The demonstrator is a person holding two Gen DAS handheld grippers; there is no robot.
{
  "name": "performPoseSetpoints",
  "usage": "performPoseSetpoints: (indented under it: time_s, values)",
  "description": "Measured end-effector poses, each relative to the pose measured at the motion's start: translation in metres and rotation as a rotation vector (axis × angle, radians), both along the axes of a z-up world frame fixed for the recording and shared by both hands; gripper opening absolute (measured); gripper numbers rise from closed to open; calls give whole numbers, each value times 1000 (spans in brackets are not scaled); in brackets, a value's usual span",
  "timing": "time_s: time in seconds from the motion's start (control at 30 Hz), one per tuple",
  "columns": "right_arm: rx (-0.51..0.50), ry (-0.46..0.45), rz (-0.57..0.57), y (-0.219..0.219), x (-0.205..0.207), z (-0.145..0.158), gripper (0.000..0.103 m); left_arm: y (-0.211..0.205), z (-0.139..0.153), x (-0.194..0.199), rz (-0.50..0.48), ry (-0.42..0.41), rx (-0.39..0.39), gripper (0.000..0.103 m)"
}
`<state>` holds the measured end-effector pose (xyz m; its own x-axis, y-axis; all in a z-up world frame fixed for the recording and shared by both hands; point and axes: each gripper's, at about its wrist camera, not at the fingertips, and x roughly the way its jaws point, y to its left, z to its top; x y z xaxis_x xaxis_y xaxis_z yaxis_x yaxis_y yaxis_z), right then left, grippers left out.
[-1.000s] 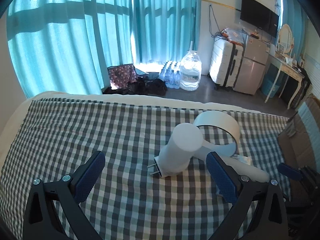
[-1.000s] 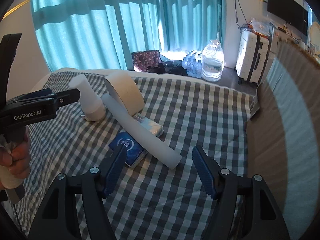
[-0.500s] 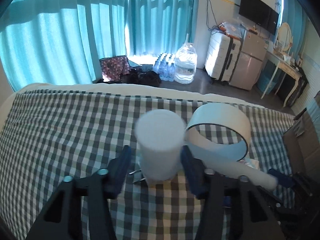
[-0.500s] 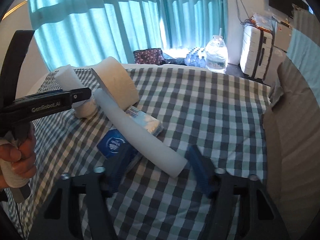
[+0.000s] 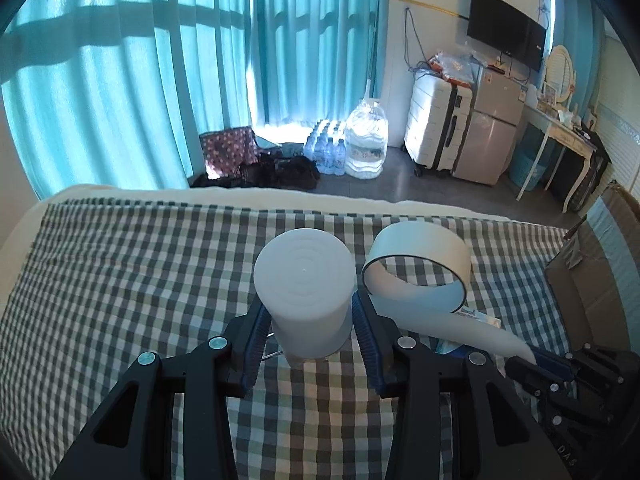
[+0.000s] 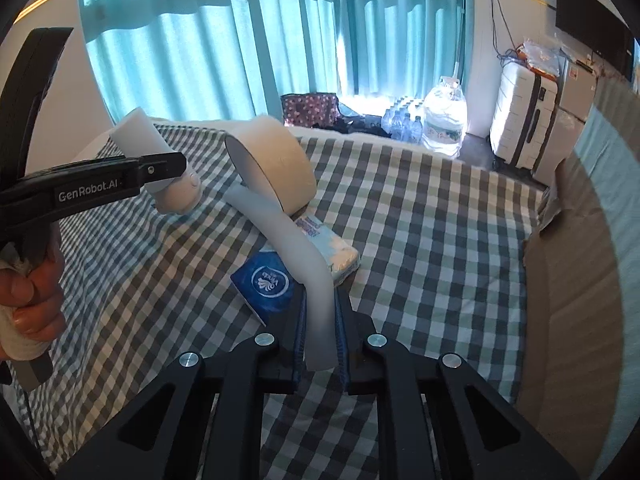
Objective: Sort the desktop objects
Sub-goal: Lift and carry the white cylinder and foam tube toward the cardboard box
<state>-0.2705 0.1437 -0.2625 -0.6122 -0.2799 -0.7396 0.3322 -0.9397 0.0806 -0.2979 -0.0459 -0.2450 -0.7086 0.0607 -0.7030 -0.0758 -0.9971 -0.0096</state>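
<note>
Left wrist view: left tool (image 5: 306, 322) clamps white cylinder (image 5: 304, 280); right tool (image 6: 319, 346) clamps handle (image 6: 308, 264).

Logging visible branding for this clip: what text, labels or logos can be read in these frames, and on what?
"GenRobot.AI" on the side of the left gripper, seen from the right wrist view.
White logo and brand word on the blue tissue pack: too small to read.
Print on the pale tissue pack: blurred, unreadable.
Embossed letters on the right gripper body, low in the left wrist view: too dark to read surely.
Sticker on the fridge: too small.
</note>
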Motion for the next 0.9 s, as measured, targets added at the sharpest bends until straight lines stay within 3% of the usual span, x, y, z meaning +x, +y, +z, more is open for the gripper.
performPoseSetpoints:
  time_s: [0.23, 0.43, 0.9]
  values:
    - [-4, 61, -6, -1, 11, 27, 13, -4, 27, 17, 19, 65, 9, 42]
    - [-11, 117, 4, -5, 20, 50, 13, -2, 49, 34, 28, 131, -43, 42]
    - [-49, 237, -3, -7, 45, 103, 13, 0, 89, 67, 1, 199, -14, 43]
